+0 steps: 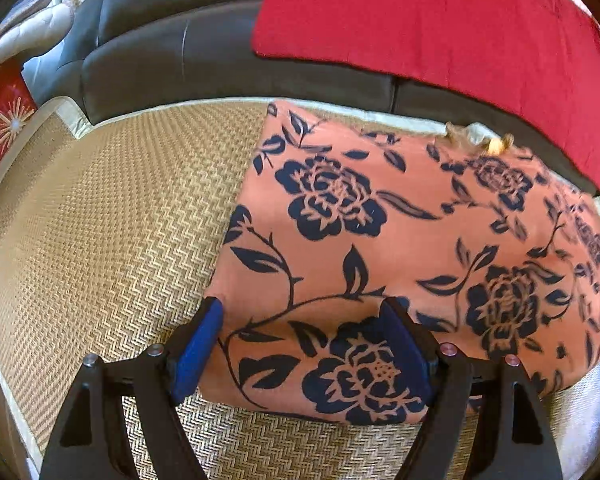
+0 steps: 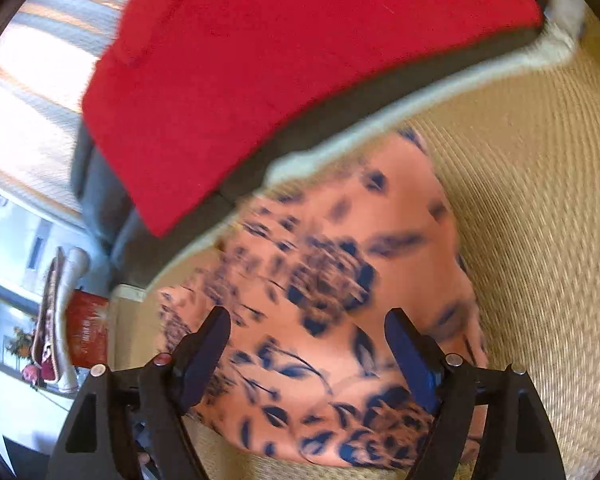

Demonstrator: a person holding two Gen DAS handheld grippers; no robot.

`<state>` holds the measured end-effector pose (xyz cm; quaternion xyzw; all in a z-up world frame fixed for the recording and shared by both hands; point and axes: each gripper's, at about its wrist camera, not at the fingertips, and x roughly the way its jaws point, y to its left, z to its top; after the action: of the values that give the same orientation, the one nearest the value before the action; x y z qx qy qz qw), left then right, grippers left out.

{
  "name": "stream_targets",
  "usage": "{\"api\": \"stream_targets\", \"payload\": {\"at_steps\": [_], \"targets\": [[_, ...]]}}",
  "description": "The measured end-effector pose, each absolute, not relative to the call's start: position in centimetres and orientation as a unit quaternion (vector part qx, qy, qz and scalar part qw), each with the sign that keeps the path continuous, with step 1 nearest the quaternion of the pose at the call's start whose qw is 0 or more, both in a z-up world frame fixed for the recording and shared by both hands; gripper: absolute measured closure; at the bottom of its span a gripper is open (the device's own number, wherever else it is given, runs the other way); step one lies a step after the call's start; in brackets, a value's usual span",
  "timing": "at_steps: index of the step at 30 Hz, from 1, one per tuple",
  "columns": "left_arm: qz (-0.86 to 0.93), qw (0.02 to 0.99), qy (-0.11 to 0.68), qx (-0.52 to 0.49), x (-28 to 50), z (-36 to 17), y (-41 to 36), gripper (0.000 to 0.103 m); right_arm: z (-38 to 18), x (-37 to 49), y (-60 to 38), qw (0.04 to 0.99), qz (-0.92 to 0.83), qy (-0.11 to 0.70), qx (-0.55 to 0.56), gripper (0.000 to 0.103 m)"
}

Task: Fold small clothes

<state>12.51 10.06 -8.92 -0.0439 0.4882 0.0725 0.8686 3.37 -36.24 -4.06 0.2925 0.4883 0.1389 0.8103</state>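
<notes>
A salmon cloth printed with dark blue roses (image 1: 380,240) lies folded into a rough rectangle on a woven straw mat (image 1: 112,220). My left gripper (image 1: 300,312) hovers over its near left corner with the jaws wide open; the left blue pad (image 1: 200,340) sits at the cloth's left edge and the other is over the print. In the right wrist view the same cloth (image 2: 332,280) is blurred. My right gripper (image 2: 308,316) stands open above it, nothing pinched between its pads.
A dark grey sofa (image 1: 172,56) runs along the mat's far edge, with a red cloth (image 1: 440,32) draped over it. A red printed box (image 1: 0,128) stands at the far left. The mat has a pale fabric border (image 1: 72,120).
</notes>
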Motion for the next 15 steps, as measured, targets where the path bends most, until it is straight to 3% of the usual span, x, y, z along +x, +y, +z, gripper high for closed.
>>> {"api": "stream_targets", "payload": {"at_steps": [3, 7, 12, 15], "targets": [[0.101, 0.865, 0.491, -0.026, 12.7, -9.3, 11.2, 0.021, -5.0, 6.7, -35.9, 0.808, 0.139, 0.486, 0.303, 0.02], [0.097, 0.852, 0.509, -0.07, 12.6, -10.4, 13.2, 0.02, -11.1, 11.9, -37.7, 0.771, 0.089, 0.526, 0.347, 0.021], [0.12, 0.852, 0.505, -0.065, 11.6, -10.0, 14.8, 0.021, -8.4, 11.2, -38.4, 0.792, 0.121, 0.476, 0.363, 0.02], [0.13, 0.846, 0.514, -0.062, 11.2, -10.4, 15.2, 0.02, -10.3, 12.5, -38.6, 0.786, 0.088, 0.514, 0.332, 0.019]]}}
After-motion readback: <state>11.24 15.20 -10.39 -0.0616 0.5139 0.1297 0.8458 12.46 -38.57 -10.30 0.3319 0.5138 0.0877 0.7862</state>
